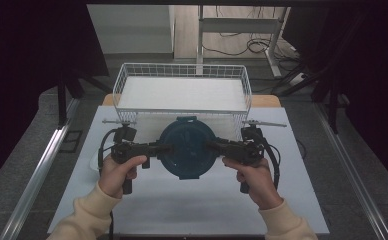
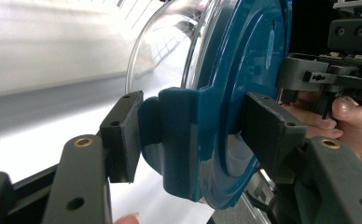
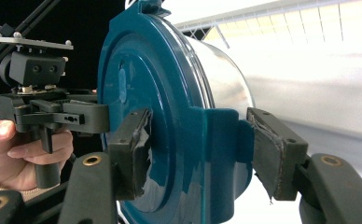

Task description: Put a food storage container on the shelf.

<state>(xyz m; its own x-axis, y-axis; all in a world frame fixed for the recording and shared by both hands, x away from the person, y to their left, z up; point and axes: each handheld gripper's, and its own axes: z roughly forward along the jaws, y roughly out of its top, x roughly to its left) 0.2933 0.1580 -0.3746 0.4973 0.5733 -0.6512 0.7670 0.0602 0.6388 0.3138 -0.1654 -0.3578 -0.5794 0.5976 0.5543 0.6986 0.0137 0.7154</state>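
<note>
Centrally, a round clear container with a blue lid (image 1: 187, 146) is held above the bench (image 1: 182, 210), just short of the wire basket (image 1: 182, 75) at the far edge. The left gripper (image 1: 154, 149) and right gripper (image 1: 217, 146) each have their fingers (image 2: 123, 135) clamped on a side latch of the lid.
</note>
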